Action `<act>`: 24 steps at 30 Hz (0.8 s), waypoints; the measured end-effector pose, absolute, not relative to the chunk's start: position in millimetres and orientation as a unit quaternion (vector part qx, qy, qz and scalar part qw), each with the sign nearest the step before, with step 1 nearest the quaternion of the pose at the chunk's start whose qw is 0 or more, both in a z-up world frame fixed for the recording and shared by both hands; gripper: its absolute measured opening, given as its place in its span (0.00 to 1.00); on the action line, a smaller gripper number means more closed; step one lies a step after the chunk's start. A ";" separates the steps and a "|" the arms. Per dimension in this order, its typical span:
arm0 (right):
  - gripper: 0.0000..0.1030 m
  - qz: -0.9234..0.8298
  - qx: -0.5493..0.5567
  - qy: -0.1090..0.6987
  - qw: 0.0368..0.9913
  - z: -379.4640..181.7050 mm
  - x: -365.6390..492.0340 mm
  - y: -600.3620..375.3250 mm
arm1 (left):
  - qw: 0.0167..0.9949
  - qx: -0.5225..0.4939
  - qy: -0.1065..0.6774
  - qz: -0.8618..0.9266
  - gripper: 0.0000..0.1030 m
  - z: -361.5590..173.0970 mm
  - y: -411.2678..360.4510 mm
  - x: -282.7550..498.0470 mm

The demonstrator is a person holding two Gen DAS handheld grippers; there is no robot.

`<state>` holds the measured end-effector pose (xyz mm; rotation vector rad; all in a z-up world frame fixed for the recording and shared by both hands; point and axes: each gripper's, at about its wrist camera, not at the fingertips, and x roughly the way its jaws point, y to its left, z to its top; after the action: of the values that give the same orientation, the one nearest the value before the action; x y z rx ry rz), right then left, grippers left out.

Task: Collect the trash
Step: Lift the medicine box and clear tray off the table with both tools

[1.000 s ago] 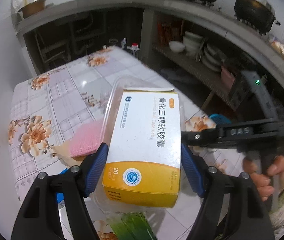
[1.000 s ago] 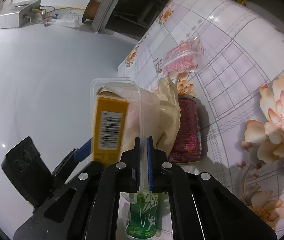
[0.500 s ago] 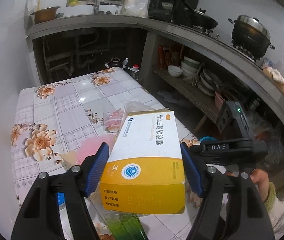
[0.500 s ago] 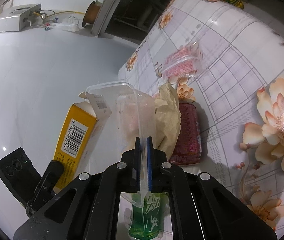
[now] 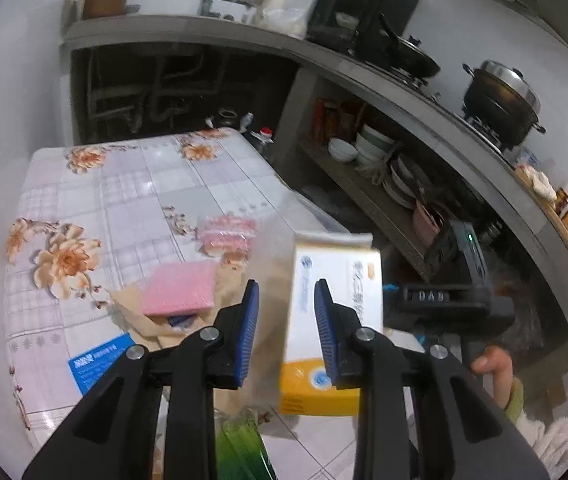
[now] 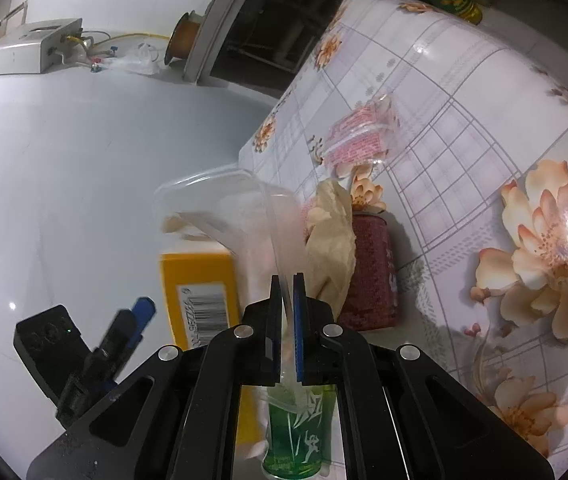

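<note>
Our left hand-held gripper (image 5: 285, 320) has released the medicine box (image 5: 333, 312) into the clear bag (image 6: 240, 216) our right hand-held gripper (image 6: 287, 320) pinches beside the table (image 5: 124, 184); next trash awaits

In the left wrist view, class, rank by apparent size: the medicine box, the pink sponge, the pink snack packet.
1. medicine box, though it is nearest the camera, which inflates it.
2. pink sponge.
3. pink snack packet, close to the sponge, so unsure.
</note>
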<state>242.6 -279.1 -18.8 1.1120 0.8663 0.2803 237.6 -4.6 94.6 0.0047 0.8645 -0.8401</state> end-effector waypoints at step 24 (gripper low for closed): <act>0.04 0.127 0.420 0.337 0.833 42.7 141.9 -278.8 | 0.769 -0.009 0.402 -0.496 0.83 72.3 -56.4 146.4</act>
<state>141.9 -278.8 42.7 0.8895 0.7133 0.2682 146.4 -56.4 72.3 -0.0200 0.8724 -1.0770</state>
